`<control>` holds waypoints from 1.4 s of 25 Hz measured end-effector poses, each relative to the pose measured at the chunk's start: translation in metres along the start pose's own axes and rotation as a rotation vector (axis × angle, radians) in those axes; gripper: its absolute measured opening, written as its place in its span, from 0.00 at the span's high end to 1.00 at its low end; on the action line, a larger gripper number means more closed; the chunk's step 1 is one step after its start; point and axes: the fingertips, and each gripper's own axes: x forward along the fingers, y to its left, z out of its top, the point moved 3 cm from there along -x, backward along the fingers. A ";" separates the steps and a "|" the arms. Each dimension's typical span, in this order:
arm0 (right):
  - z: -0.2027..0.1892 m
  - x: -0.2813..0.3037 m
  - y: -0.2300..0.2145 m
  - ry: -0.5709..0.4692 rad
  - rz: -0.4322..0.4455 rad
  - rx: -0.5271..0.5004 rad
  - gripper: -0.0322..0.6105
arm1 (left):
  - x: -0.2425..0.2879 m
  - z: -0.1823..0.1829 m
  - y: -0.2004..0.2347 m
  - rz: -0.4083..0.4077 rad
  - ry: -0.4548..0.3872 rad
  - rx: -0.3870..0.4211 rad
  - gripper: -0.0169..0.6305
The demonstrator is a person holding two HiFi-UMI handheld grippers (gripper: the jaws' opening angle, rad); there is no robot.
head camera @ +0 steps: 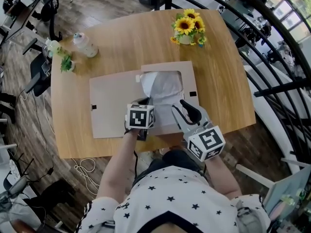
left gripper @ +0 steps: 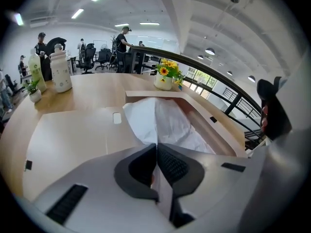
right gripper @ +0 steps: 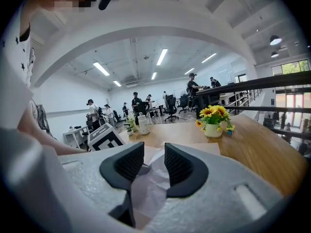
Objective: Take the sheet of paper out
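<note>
The left gripper [left gripper: 156,152] is seen clamped tight, pads pressed together on the near edge of the sheet of paper [left gripper: 167,123]. A thin white strip is pinched between them and can be followed down behind the pads. From that pinch the crumpled sheet is spread away from the jaws, across the cardboard packaging [head camera: 112,108] and towards the sunflowers [head camera: 188,27].

Over at the right gripper [right gripper: 154,161], the jaws are held apart with a modest gap. Nothing is gripped there: the same white sheet is only glimpsed through the gap, lying lower down and beyond the pads. From the head view this gripper is placed at the sheet's near right side, just beside the left one. Whether the paper is touched by it cannot be told.

One sheet is counted, and one piece of flat brown cardboard under it, with a raised frame round the part where the paper lies. The cardboard is laid on the wooden table [head camera: 228,91].

Further out, one pot of sunflowers is found at the table's far edge. At the far left corner two bottles are counted, a white one [head camera: 85,45] and a paler green one [left gripper: 35,72], with one small green plant [head camera: 65,63] set just beside them. Two grippers are in play, each topped by its marker cube.
</note>
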 end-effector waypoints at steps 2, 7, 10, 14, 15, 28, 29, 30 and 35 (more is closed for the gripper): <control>-0.001 -0.002 0.008 -0.007 0.003 0.000 0.77 | -0.010 -0.001 0.004 0.003 -0.019 0.006 0.96; -0.005 -0.013 0.034 -0.020 0.005 -0.003 0.77 | -0.041 -0.003 0.014 0.013 -0.080 -0.006 0.96; -0.011 -0.022 0.050 -0.022 0.010 -0.009 0.77 | -0.059 -0.008 0.018 0.028 -0.112 -0.005 0.96; -0.020 -0.037 0.069 -0.030 0.010 -0.015 0.77 | -0.081 -0.021 0.022 0.050 -0.148 -0.005 0.96; -0.023 -0.042 0.074 -0.033 0.009 -0.016 0.77 | -0.087 -0.025 0.023 0.054 -0.158 -0.007 0.96; -0.044 -0.082 0.150 -0.063 0.011 -0.044 0.77 | -0.170 -0.071 0.032 0.072 -0.270 -0.042 0.96; -0.046 -0.085 0.155 -0.067 0.011 -0.047 0.77 | -0.175 -0.076 0.031 0.072 -0.278 -0.044 0.96; -0.048 -0.088 0.160 -0.069 0.010 -0.051 0.77 | -0.180 -0.080 0.031 0.072 -0.286 -0.047 0.96; -0.055 -0.104 0.184 -0.080 0.010 -0.068 0.77 | -0.207 -0.100 0.026 0.068 -0.327 -0.058 0.96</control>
